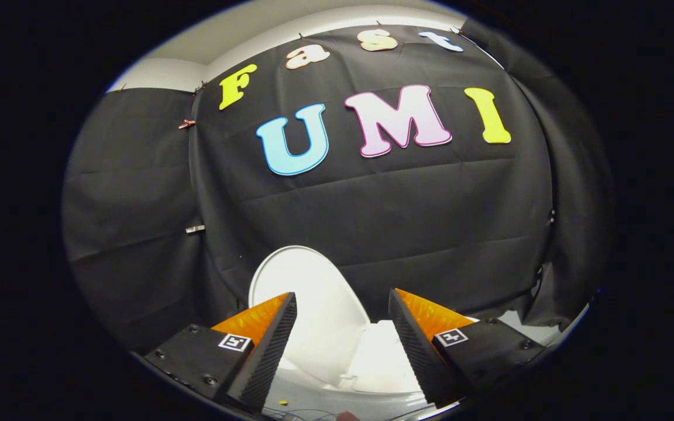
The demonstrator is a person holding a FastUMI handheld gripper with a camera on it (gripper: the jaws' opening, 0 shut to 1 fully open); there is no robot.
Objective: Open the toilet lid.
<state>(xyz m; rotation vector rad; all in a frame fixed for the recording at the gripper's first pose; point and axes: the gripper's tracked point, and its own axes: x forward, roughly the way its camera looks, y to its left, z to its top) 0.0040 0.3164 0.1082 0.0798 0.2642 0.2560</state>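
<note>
The white toilet lid (308, 292) stands raised, leaning back toward the black cloth wall, just beyond my fingers and a little toward the left one. Below it, part of the white toilet body (381, 359) shows between the fingers. My gripper (343, 307) is open, its two orange-and-black fingers (270, 339) spread wide with nothing held between them. The fingertips are close to the lid's face; I cannot tell if the left one touches it.
Black cloth (430, 222) hangs close behind the toilet and wraps around both sides. A strip of pale floor (524, 327) shows past the right finger.
</note>
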